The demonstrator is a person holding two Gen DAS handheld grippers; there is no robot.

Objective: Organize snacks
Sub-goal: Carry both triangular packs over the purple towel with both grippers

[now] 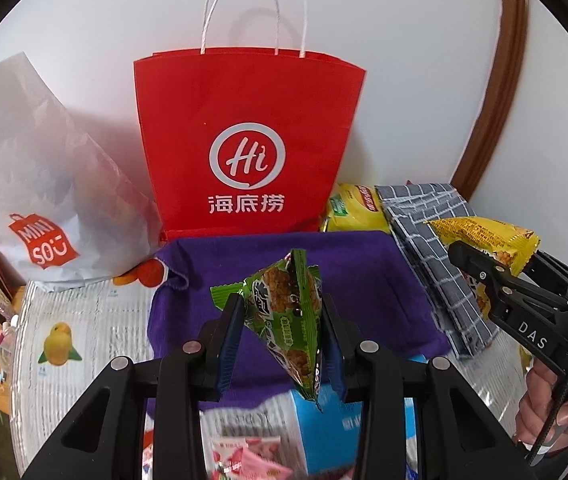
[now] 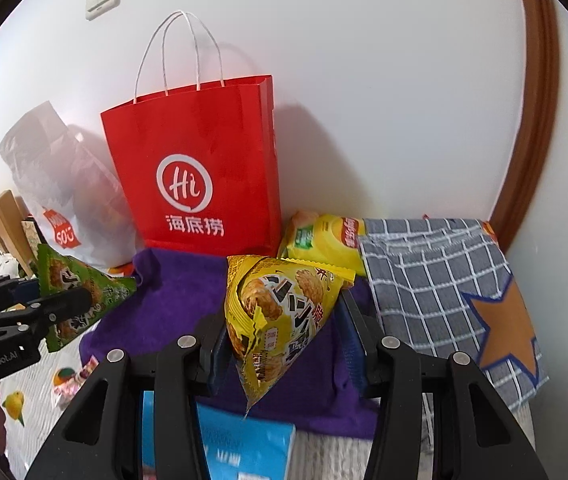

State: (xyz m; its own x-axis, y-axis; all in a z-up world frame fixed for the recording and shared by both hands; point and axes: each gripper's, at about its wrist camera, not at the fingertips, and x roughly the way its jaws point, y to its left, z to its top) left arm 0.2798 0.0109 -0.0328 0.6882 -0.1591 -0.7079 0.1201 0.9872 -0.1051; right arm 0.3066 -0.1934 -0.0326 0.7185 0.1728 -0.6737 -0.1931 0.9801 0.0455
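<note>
My left gripper (image 1: 281,314) is shut on a green triangular snack packet (image 1: 290,312) and holds it above the purple cloth (image 1: 356,280). It also shows in the right wrist view (image 2: 79,296). My right gripper (image 2: 284,328) is shut on a yellow triangular snack packet (image 2: 279,312) over the same cloth (image 2: 171,292). That packet (image 1: 488,236) and the right gripper (image 1: 480,264) show at the right of the left wrist view. A red paper bag (image 1: 243,140) with white handles stands upright behind the cloth, against the wall (image 2: 203,168).
A white Miniso plastic bag (image 1: 31,200) leans left of the red bag. A yellow chip bag (image 2: 324,240) and a grey checked cloth with an orange star (image 2: 444,280) lie to the right. A blue box (image 2: 243,448) and pink packets (image 1: 243,460) sit near me.
</note>
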